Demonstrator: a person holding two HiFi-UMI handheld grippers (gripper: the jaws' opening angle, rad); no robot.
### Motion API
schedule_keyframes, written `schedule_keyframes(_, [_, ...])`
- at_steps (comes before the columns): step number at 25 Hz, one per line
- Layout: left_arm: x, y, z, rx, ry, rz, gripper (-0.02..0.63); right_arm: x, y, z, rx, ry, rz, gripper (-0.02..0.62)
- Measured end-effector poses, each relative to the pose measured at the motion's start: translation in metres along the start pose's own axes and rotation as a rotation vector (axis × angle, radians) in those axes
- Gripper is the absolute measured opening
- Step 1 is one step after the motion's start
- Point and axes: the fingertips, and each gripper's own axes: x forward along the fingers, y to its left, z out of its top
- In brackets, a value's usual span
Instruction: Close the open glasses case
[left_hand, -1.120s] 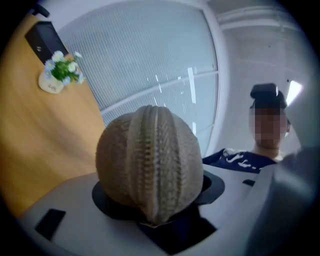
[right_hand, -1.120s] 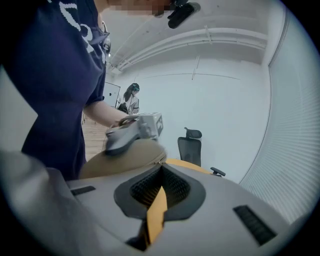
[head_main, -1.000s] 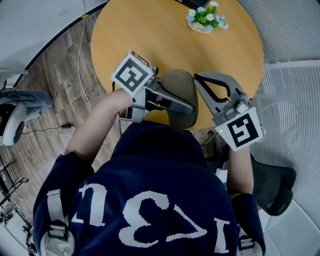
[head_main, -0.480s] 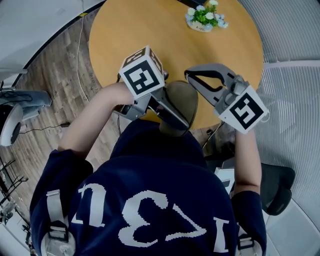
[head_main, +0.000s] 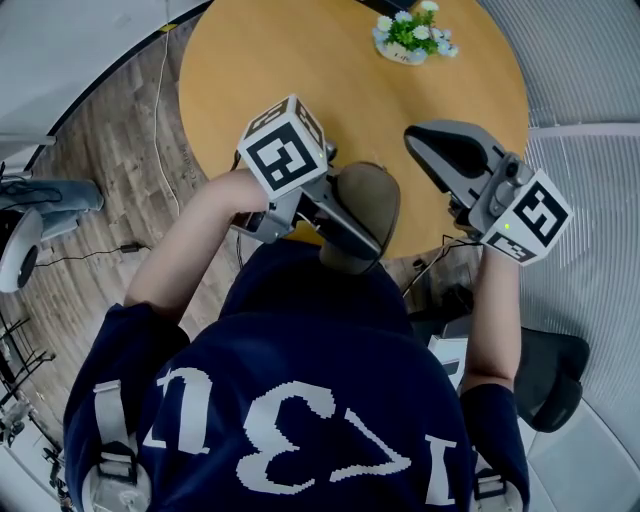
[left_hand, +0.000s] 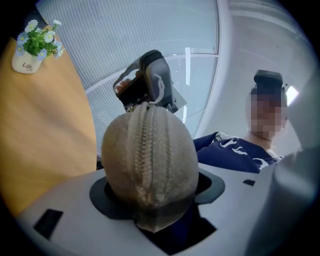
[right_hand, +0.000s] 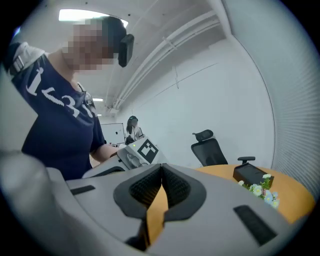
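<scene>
An olive fabric glasses case (head_main: 370, 190) with a zip hangs over the near edge of the round wooden table (head_main: 300, 60). My left gripper (head_main: 362, 240) is shut on it. In the left gripper view the case (left_hand: 150, 160) fills the space between the jaws of that gripper (left_hand: 150, 202), its zip line running up the middle and looking done up. My right gripper (head_main: 425, 135) hovers to the right of the case, apart from it. In the right gripper view the pads of the right gripper (right_hand: 161, 187) meet with nothing between them. It also shows behind the case as my right gripper (left_hand: 147, 82).
A small pot of flowers (head_main: 410, 35) stands at the far side of the table, with a black box (right_hand: 252, 173) near it. A black office chair (head_main: 555, 375) is at the lower right. Cables lie on the wooden floor (head_main: 130, 180) to the left.
My right gripper has drawn back to the right, away from the case, and rolled over. The left gripper turned early on with the case still in it, then kept almost still.
</scene>
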Motion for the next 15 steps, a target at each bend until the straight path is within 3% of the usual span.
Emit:
schedule_keyframes(4, [0.005,0.001,0.004,0.002,-0.024,0.019,0.290,-0.005,0.007,0.000,0.039,0.003,0.024,0.026])
schedule_keyframes(8, [0.019,0.000,0.017,0.017,-0.176,0.017,0.290,-0.013,0.013,-0.008,0.130,-0.020,0.052,0.029])
schedule_keyframes(12, [0.028,-0.002,0.018,0.025,-0.270,-0.026,0.290,-0.033,0.015,-0.016,0.287,-0.057,0.119,0.119])
schedule_keyframes(15, [0.023,-0.005,0.018,0.049,-0.270,-0.035,0.290,-0.053,0.022,-0.013,0.379,-0.095,0.198,0.124])
